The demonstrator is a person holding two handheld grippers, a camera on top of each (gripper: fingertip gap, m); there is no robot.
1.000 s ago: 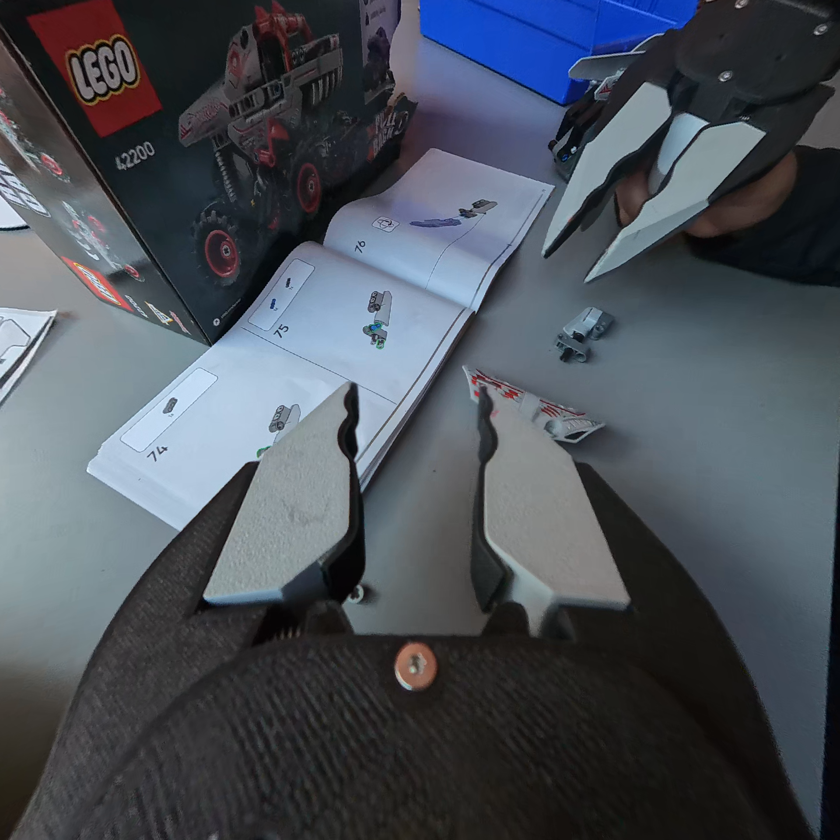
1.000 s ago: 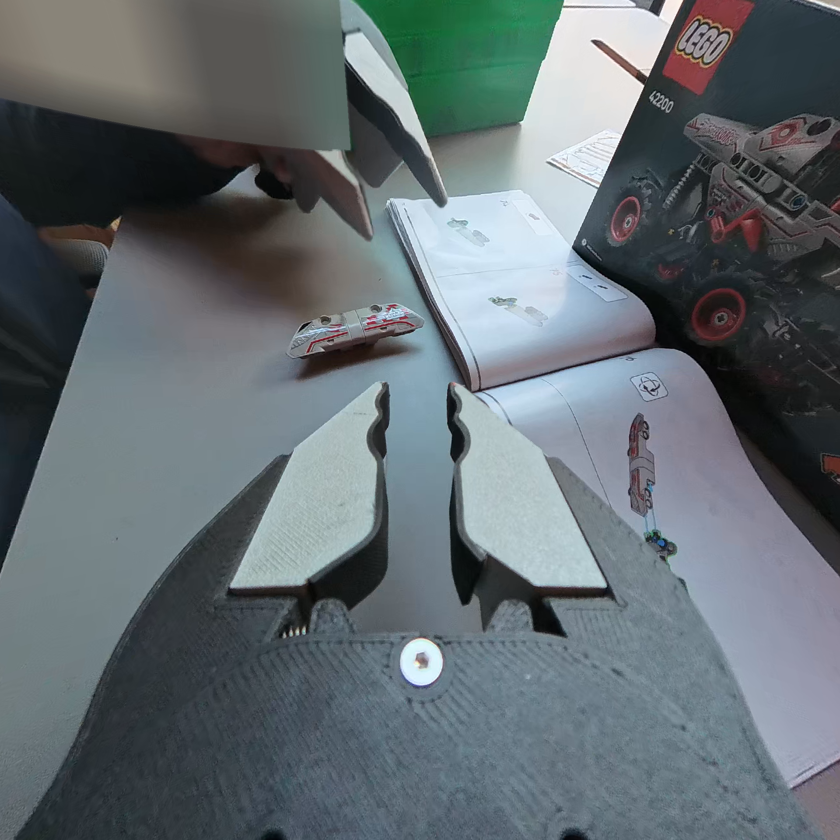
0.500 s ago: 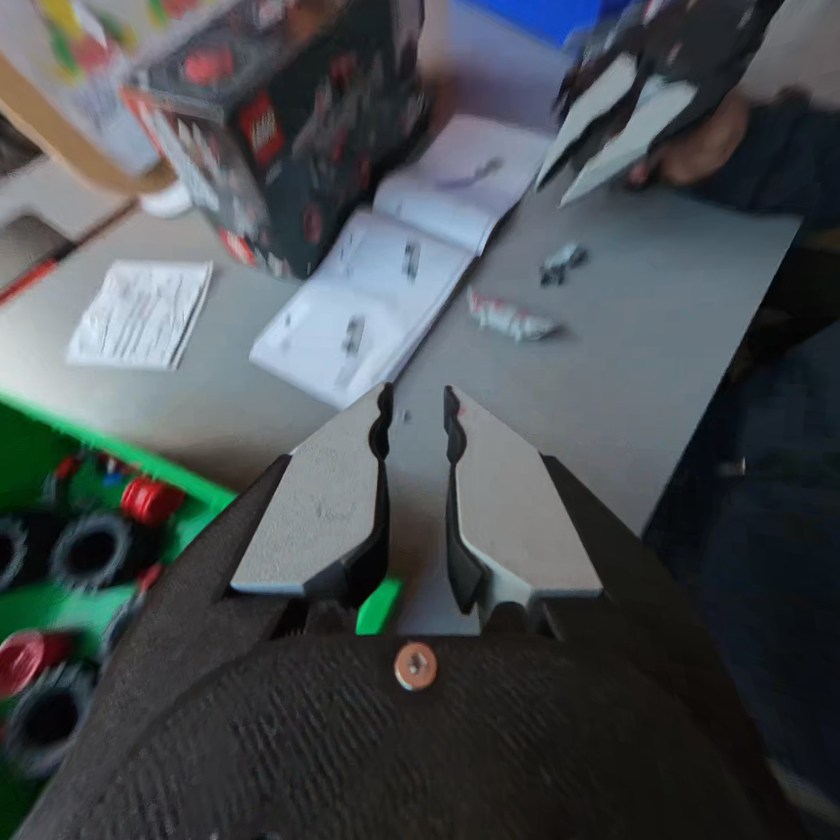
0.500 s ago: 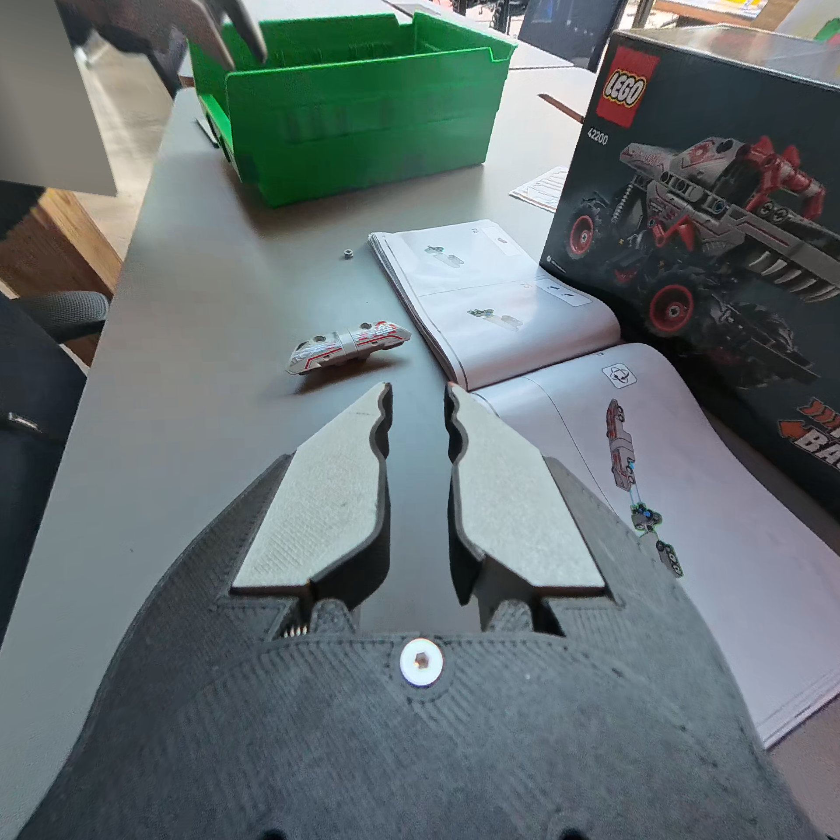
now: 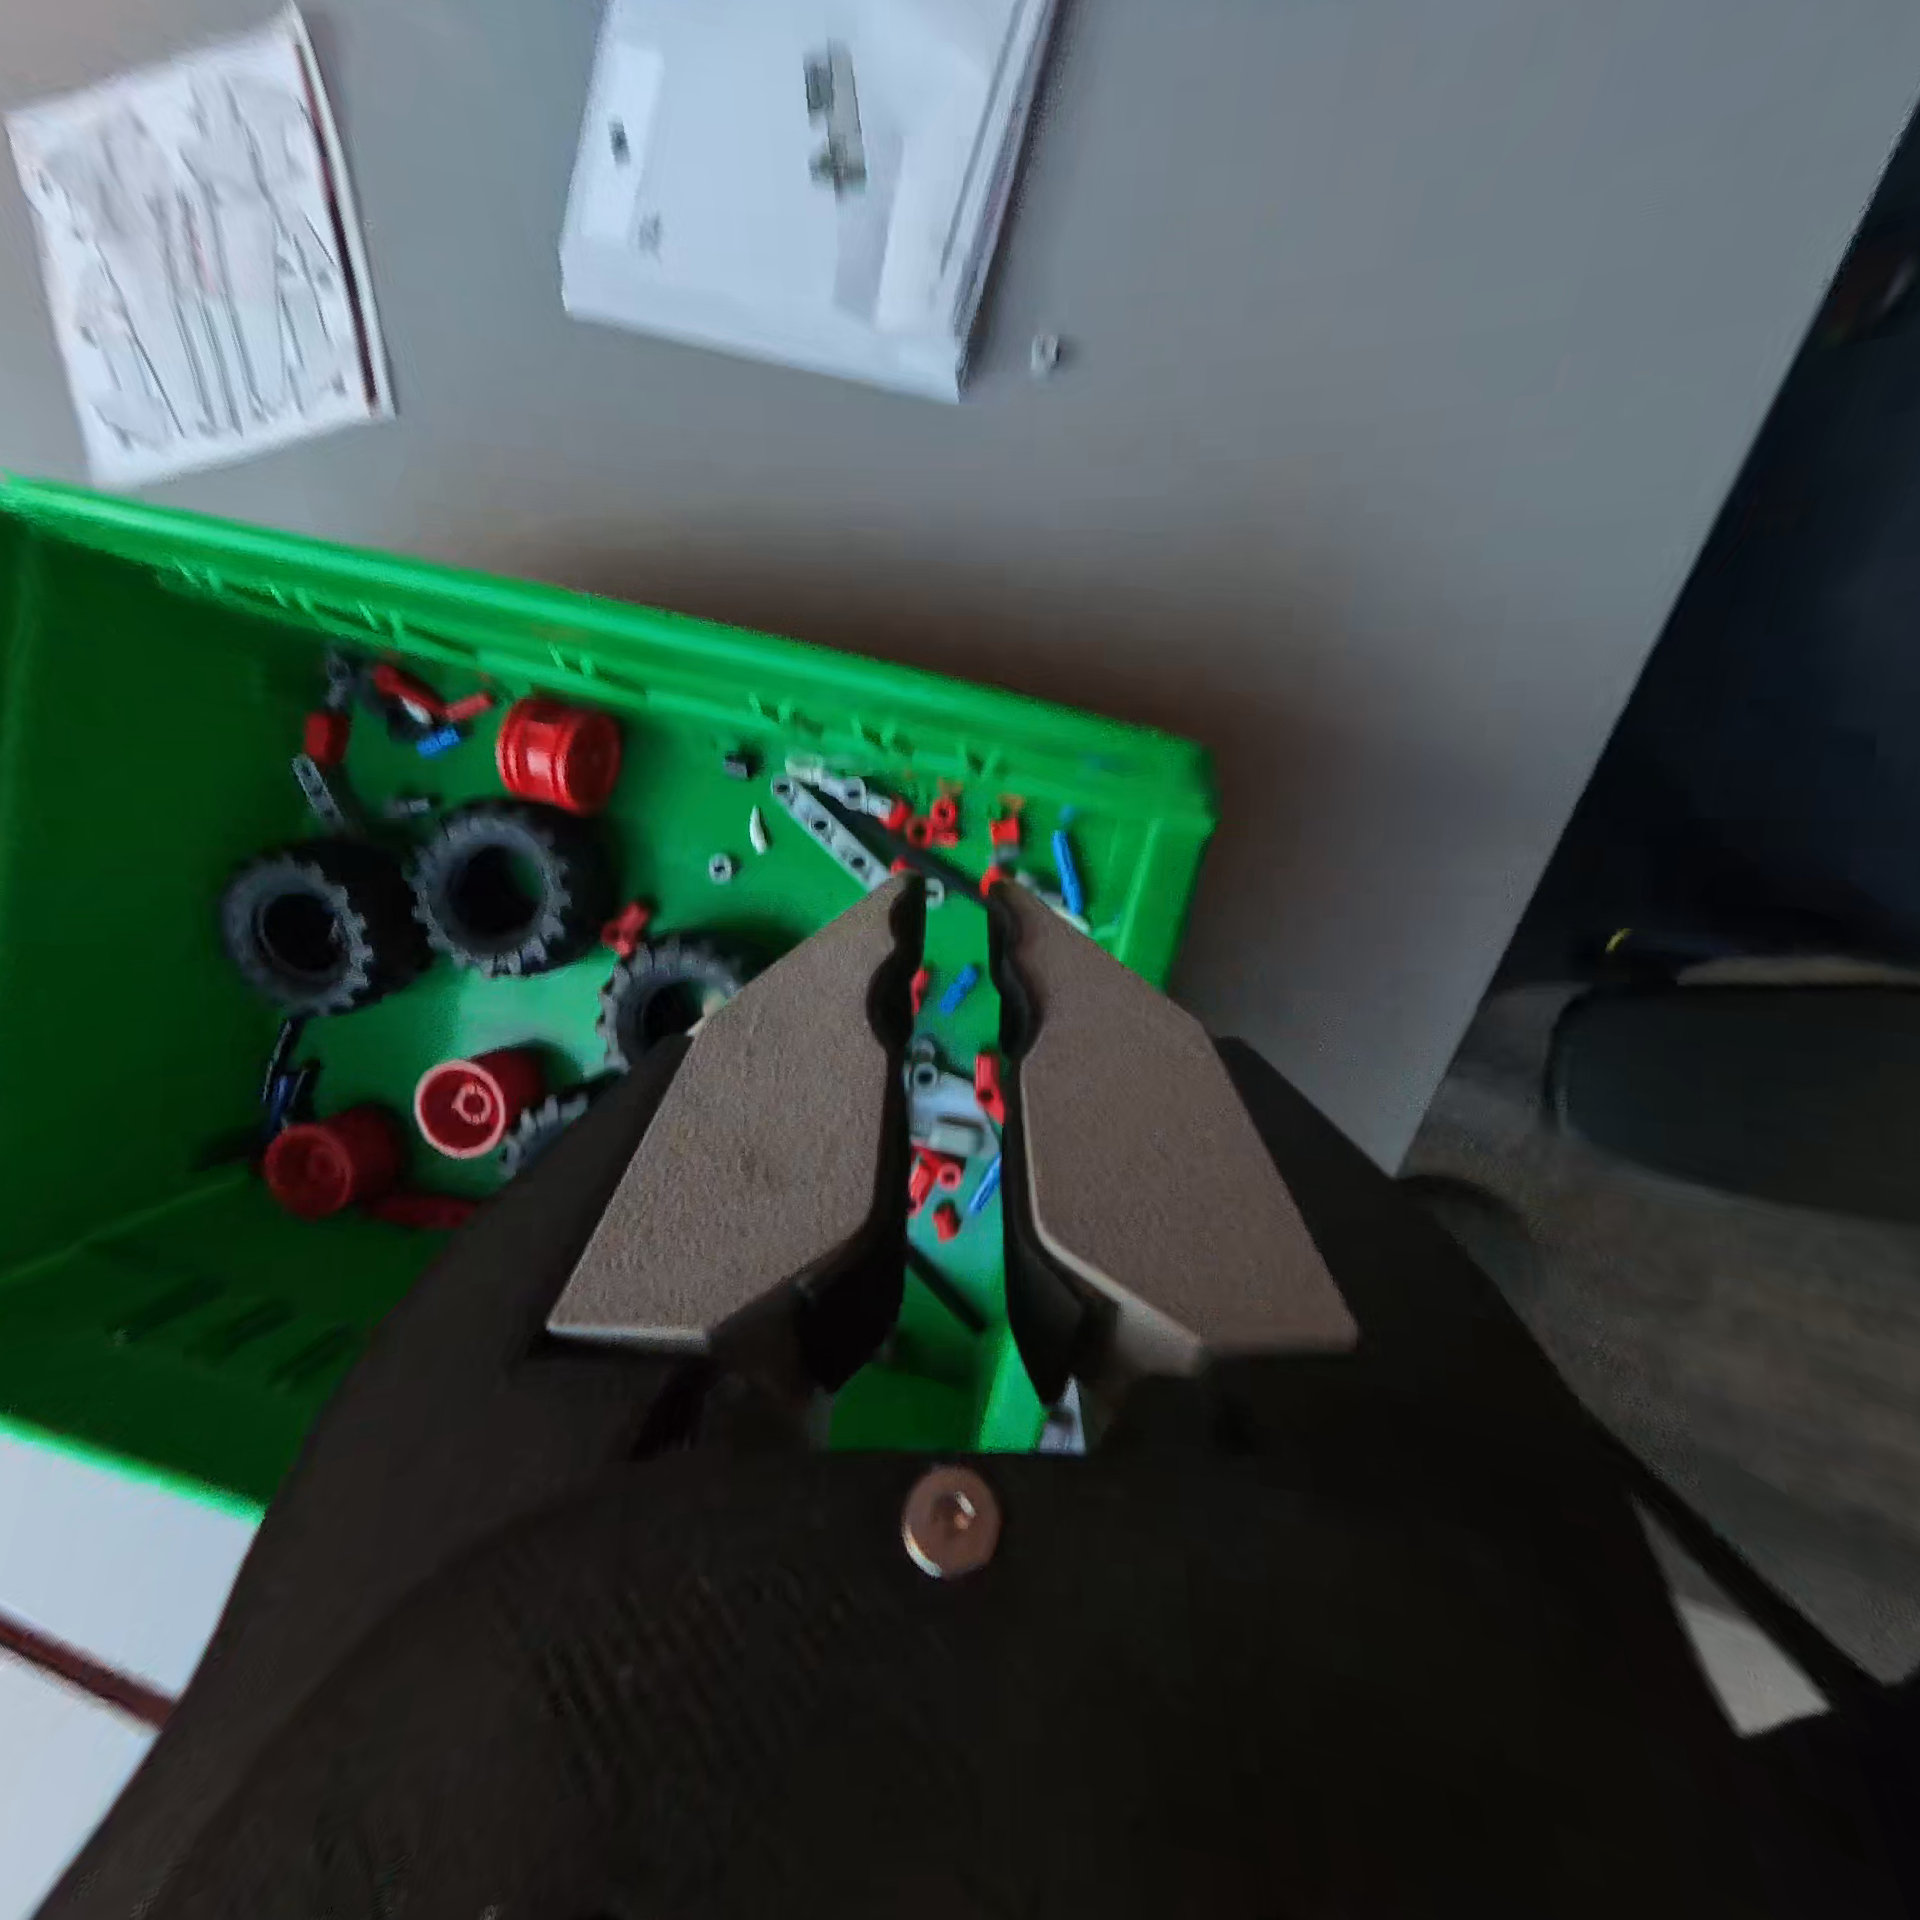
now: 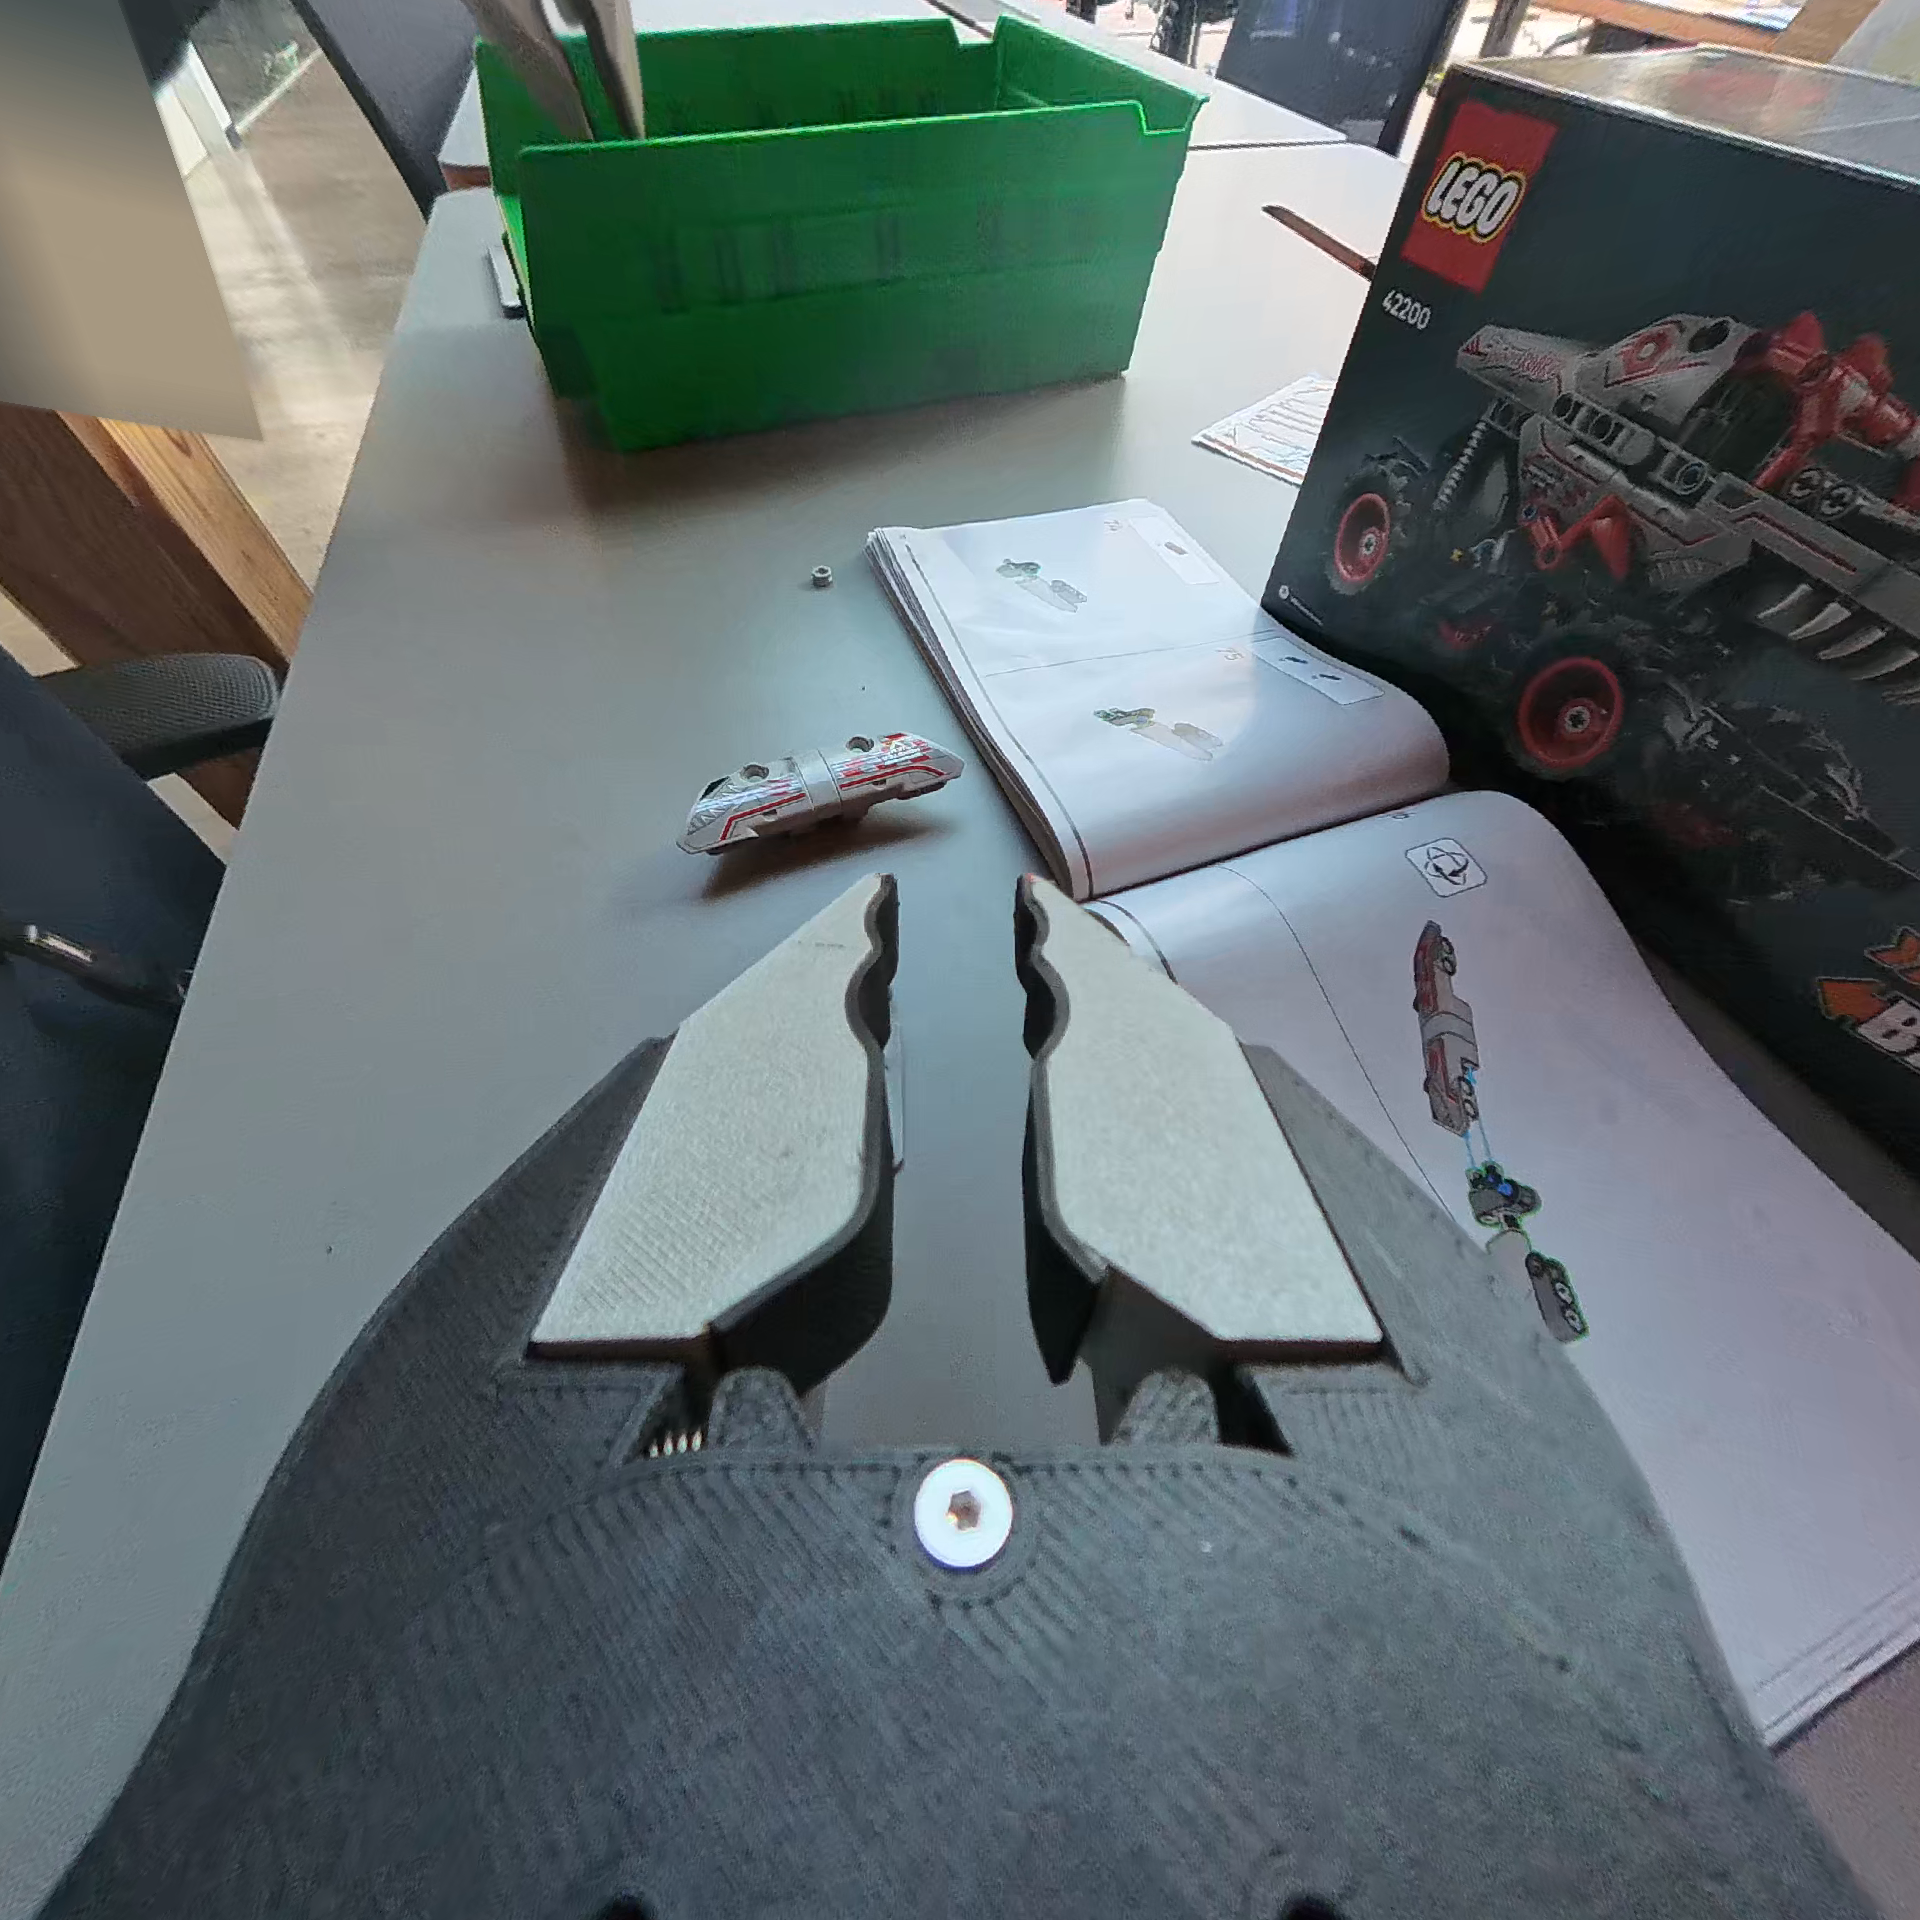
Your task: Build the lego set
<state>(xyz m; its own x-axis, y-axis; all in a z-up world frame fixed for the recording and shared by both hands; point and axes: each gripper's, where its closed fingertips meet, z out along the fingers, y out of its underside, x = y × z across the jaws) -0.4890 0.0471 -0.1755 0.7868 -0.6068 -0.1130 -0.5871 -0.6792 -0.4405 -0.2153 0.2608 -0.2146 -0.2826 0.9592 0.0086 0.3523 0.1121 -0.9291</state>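
Observation:
My left gripper (image 5: 956, 902) hangs over the green bin (image 5: 156, 1195), slightly open and empty, above small red, blue and grey pieces (image 5: 951, 1101) at its right end. Black tyres (image 5: 488, 883) and red wheel hubs (image 5: 556, 753) lie further left in the bin. My right gripper (image 6: 954, 894) is open and empty, low over the grey table (image 6: 499, 727). A grey and red stickered body piece (image 6: 821, 790) lies just ahead of it to the left. The open instruction booklet (image 6: 1164, 707) lies to its right. The left gripper's fingers (image 6: 566, 62) show dipping into the green bin (image 6: 831, 270) far back.
The black set box (image 6: 1662, 499) stands at the right behind the booklet. A small grey bush (image 6: 821, 575) lies on the table between bin and booklet. A sticker sheet (image 5: 197, 260) lies beyond the bin. The table edge and a chair (image 6: 156, 707) are at the left. Spacing between my two grippers at the tips: around 35 cm.
My left gripper has swung away from the booklet and body piece, back over the green bin, and its jaws have narrowed. My right gripper has lifted its view slightly and stays open.

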